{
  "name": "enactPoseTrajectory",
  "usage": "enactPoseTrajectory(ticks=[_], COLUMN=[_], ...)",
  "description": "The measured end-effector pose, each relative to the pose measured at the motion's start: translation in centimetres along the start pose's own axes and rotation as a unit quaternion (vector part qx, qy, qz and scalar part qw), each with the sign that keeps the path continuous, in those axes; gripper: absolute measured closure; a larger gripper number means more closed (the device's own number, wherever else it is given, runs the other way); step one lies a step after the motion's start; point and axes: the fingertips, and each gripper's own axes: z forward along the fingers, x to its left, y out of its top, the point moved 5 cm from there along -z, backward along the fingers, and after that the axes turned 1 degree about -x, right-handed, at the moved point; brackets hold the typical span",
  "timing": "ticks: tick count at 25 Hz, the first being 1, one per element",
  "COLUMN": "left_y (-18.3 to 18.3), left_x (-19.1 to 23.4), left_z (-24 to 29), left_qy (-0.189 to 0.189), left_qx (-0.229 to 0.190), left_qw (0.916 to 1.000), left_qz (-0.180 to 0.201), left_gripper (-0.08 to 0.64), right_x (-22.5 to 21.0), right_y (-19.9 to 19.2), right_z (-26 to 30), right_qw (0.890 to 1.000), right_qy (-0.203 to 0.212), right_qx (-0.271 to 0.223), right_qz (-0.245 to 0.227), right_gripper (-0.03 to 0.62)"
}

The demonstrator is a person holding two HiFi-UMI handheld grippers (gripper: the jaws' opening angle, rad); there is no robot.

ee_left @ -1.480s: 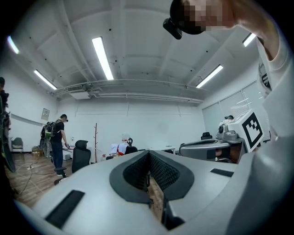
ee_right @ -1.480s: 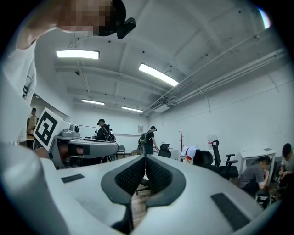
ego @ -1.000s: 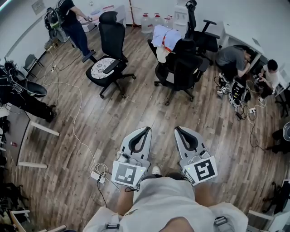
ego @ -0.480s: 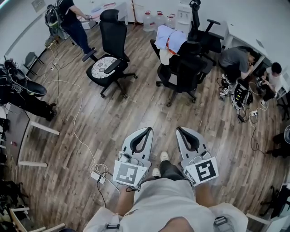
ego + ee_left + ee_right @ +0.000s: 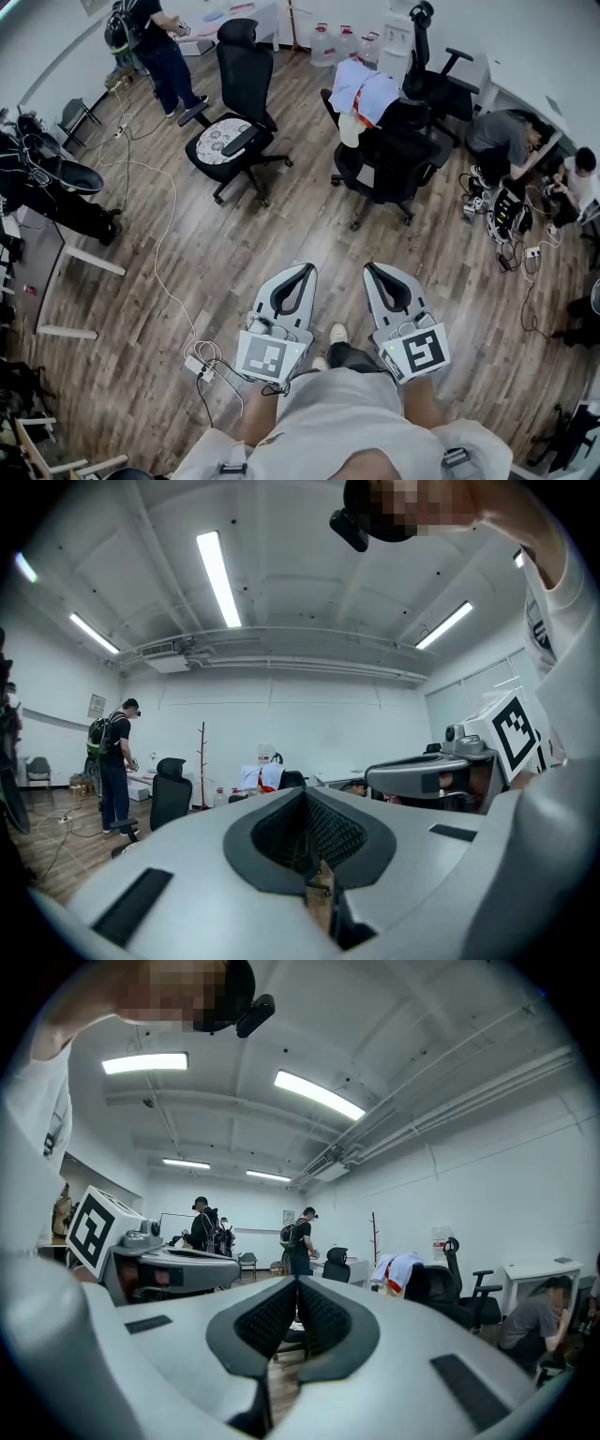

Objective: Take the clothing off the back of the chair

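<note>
we hold the left gripper [image 5: 300, 270] and right gripper [image 5: 372, 268] clenched and empty, well apart from the clothing [image 5: 364, 89] draped over the chair [image 5: 403, 150] back's top edge.

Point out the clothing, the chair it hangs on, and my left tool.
clothing [image 5: 364, 87]: head view, on the white fabric over the backrest.
chair [image 5: 401, 150]: head view, on its black body below the clothing.
left tool [image 5: 303, 269]: head view, at its shut tips.
</note>
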Motion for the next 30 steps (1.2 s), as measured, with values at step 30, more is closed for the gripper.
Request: enactPoseTrajectory(ticks=[30], left_y=[2.1], left_x=[0.3], left_z=[10.3], left_qy=[0.013], left_qx=[0.005], left_qw=[0.9994], left_qz=[0.03], left_gripper=[0.543], right_x=[-9.1], right_y=[0.1], right_z=[4.2], right_qw=[1.0], right_qy=[0.012], right_qx=[-0.015], right_qz=[0.017], right_gripper=[0.571])
